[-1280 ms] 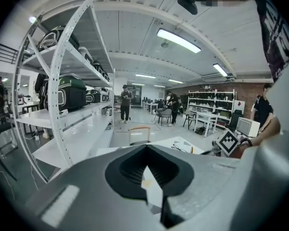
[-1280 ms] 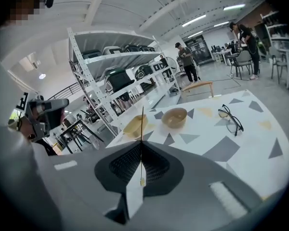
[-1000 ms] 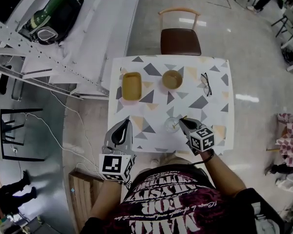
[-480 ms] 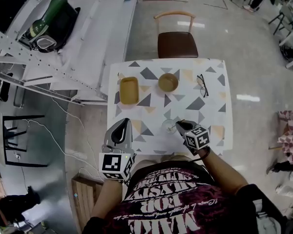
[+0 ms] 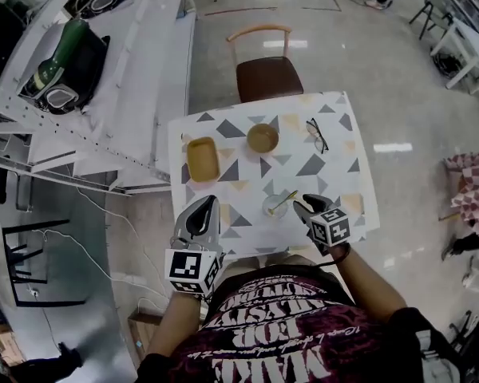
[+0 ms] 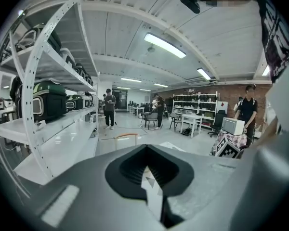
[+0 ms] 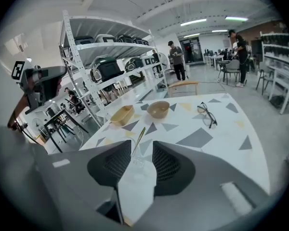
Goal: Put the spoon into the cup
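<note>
A white worktop [image 5: 345,183] scattered with grey and tan triangles fills the middle of the head view, with the person standing at its near edge and looking steeply down. White shelving [image 5: 136,70] runs along the floor beyond the worktop's left edge. A wooden chair [image 5: 264,78] with a dark seat is drawn up to the far edge. The left tool [image 5: 203,201] is held over the near left corner; its own view shows the two jaws closed together at the tips with nothing between them. The right tool [image 5: 302,203] is held over the near edge, right of the middle; its own view shows the jaws parted, with a clear gap between the ribbed pads and nothing gripped. A shallow yellow rectangular dish [image 5: 202,159] lies close to the left edge, about halfway back. A round tan bowl [image 5: 263,138] sits near the middle of the worktop, toward the far edge. A pair of dark-framed glasses [image 5: 316,135] lies toward the far right corner. A small clear cup [image 5: 275,207] stands close to the near edge, just beside the tips of the right tool and between the two tools. The spoon [image 5: 286,201] stands in the cup, its thin golden handle leaning out over the rim toward the far right; in the right gripper view it rises just beyond the open gap.
</note>
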Action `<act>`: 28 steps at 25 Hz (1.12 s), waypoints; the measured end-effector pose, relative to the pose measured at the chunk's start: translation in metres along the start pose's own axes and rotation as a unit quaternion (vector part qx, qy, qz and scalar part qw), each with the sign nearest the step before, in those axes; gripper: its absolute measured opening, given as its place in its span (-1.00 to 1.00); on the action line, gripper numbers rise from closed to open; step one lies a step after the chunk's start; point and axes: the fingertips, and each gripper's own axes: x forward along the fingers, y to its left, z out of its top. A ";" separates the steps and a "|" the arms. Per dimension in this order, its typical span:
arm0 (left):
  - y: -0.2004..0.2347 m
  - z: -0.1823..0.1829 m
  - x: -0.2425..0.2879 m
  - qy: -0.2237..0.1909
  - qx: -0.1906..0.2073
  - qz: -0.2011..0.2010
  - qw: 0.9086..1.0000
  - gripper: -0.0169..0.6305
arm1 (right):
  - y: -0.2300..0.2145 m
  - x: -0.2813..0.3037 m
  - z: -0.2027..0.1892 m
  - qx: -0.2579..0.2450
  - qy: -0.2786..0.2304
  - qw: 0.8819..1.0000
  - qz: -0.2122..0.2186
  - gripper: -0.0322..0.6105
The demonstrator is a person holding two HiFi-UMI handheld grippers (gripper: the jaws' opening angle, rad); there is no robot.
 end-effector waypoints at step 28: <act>0.020 0.043 -0.040 -0.063 0.063 -0.146 0.985 -0.95 | 0.157 -0.191 0.170 -0.105 -0.334 0.929 -0.122 -0.81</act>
